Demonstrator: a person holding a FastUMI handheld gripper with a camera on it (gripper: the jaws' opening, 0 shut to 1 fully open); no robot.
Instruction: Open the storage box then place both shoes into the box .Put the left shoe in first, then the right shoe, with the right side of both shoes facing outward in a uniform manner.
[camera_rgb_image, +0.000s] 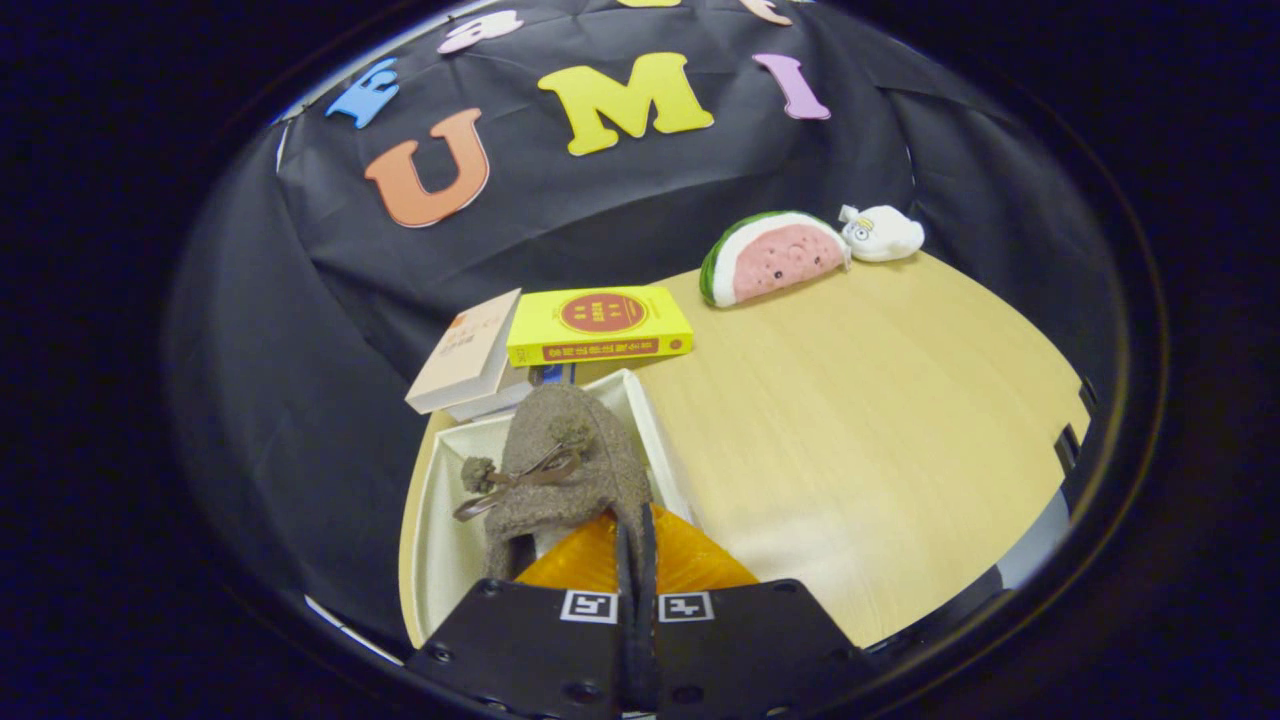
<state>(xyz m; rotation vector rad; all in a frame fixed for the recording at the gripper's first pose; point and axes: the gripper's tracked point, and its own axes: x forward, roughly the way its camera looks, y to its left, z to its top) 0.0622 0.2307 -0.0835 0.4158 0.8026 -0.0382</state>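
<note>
One wooden table (860, 420) is shown as the largest surface, spread beyond and to the right of the fingers. At its near left corner a white storage box (440, 520) is seen, open at the top, just ahead of the fingers. A brown fuzzy shoe (565, 470) with a small bow and pom-poms is held over the box, its upper rising above the box walls and its rear edge reaching back to the fingertips. The gripper (637, 560) is seen with its fingers drawn nearly together, and a thin edge of the shoe appears to be pinched between them. An orange translucent part (690, 565) is visible just ahead of the fingers, under the shoe's rear; whether it belongs to the box cannot be told. Beyond the box, a yellow book (598, 325) is laid beside a pale book (468, 355), both on a further book. At the table's far edge a watermelon-slice plush (775, 258) is set, touching a small white plush (882, 233).
</note>
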